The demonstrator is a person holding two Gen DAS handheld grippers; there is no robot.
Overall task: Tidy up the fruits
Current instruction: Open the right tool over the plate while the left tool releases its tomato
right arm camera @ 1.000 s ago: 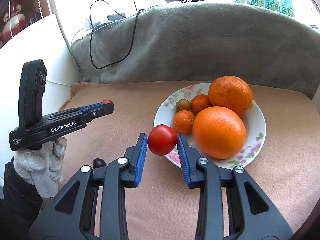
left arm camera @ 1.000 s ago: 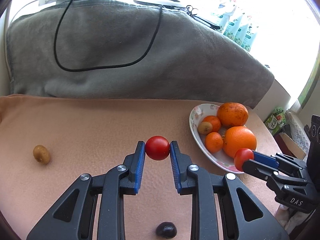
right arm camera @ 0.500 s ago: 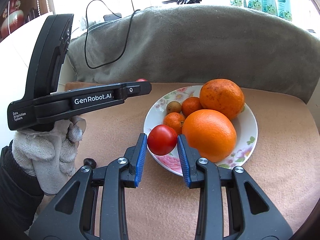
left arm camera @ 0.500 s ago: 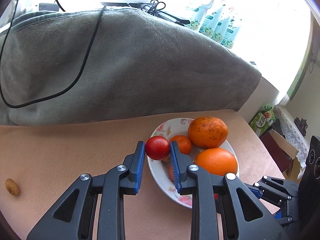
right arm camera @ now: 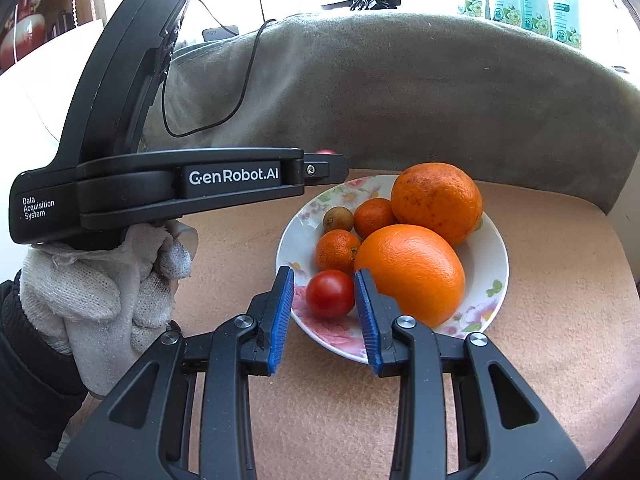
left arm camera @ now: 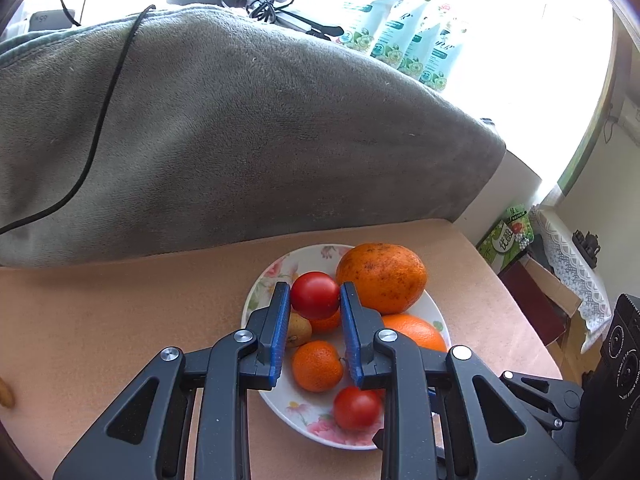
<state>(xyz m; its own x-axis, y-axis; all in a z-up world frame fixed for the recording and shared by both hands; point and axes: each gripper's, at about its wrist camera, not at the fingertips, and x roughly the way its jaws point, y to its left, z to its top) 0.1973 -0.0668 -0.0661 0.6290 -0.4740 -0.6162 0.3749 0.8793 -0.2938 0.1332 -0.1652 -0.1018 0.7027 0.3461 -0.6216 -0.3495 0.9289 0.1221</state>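
Note:
A floral white plate (left arm camera: 262, 286) (right arm camera: 490, 248) holds two big oranges (right arm camera: 410, 270), two small tangerines (right arm camera: 337, 250) and a small brown fruit (right arm camera: 338, 219). My left gripper (left arm camera: 315, 297) is shut on a red tomato (left arm camera: 315, 295) and holds it above the plate's far-left part. My right gripper (right arm camera: 324, 294) is open, its jaws either side of a second red tomato (right arm camera: 330, 293) that lies on the plate's near rim; this tomato also shows in the left wrist view (left arm camera: 357, 407). The left gripper body (right arm camera: 200, 184) crosses the right wrist view.
The plate sits on a peach cloth (right arm camera: 560, 300). A grey blanket (left arm camera: 240, 140) with a black cable (left arm camera: 96, 148) rises behind. A small brown fruit (left arm camera: 6, 392) lies at the far left edge. Boxes (left arm camera: 508, 232) stand off the right edge.
My right gripper has opened and its tomato now rests on the plate. My left gripper has carried its tomato rightward, from beside the plate to over it.

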